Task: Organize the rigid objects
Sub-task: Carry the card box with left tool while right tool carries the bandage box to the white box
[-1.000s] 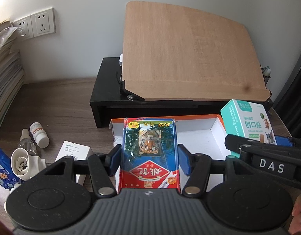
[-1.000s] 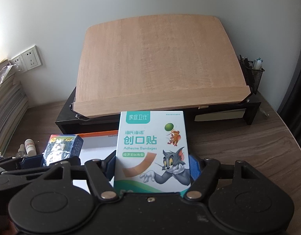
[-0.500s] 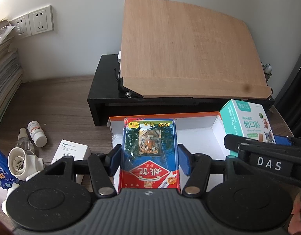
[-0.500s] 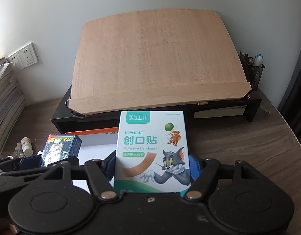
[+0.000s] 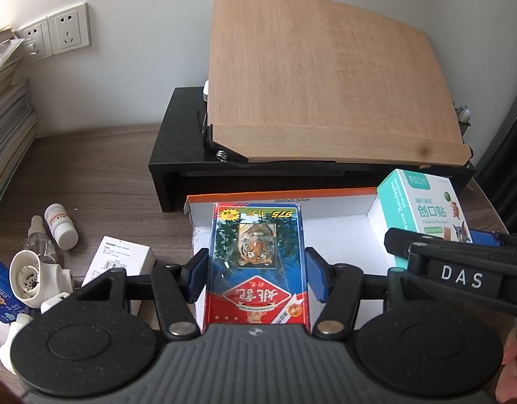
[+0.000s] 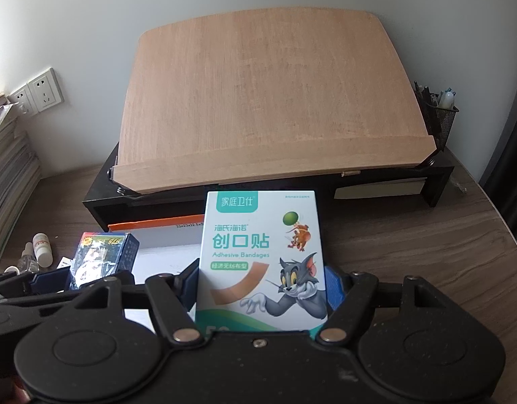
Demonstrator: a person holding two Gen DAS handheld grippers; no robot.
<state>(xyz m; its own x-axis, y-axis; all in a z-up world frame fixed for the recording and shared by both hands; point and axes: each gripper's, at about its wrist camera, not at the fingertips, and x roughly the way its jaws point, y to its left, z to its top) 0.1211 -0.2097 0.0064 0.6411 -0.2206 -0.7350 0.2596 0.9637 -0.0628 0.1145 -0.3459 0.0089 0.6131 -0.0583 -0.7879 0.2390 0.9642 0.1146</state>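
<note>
Now: both tongs loaded, both hovering over the box.

Left gripper (image 5: 256,274) has its blue pads pressed on the sides of a red-and-blue playing-card pack with a tiger picture (image 5: 256,259); right gripper (image 6: 261,288) stands wide, clamped on a white-and-teal carton of adhesive bandages with a cartoon cat (image 6: 261,256). Compared with a second ago, neither grip has altered and both items sit as before; only the view has drifted slightly. Both are held above the open white cardboard box with an orange rim (image 5: 342,242), cards left, bandages at its right wall. Judgement: placement pending, not started. Farther left on the wooden desk (image 5: 100,175): small white pill bottle (image 5: 61,225), white carton (image 5: 123,261).
</note>
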